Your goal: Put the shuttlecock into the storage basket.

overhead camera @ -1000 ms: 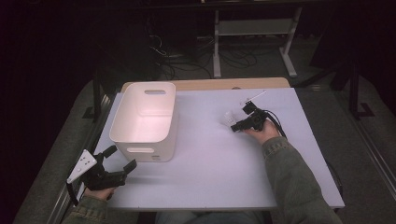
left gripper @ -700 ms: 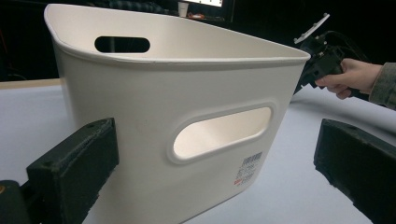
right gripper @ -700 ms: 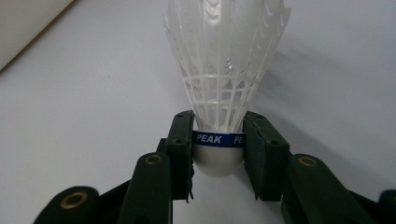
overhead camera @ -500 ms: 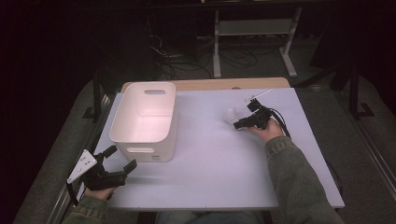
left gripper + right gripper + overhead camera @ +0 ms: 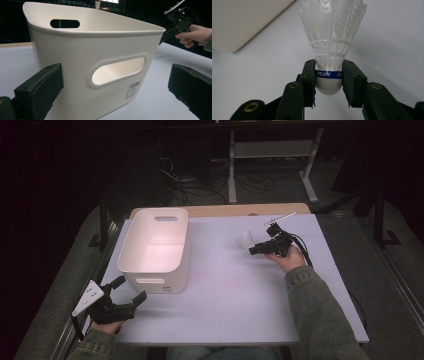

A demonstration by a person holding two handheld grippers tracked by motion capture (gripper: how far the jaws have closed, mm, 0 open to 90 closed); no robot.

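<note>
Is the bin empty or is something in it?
Empty as far as visible: the high view shows the bin's bare floor. The shuttlecock is outside, clamped in the right gripper.

I see a white bin on the pale table, a barcode sticker on its side. Cables, I think, lie on the dark floor beyond.

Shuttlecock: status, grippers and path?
Right gripper shut on shuttlecock, off the table. Left gripper open, facing bin. Nothing between shuttlecock and bin.
</note>
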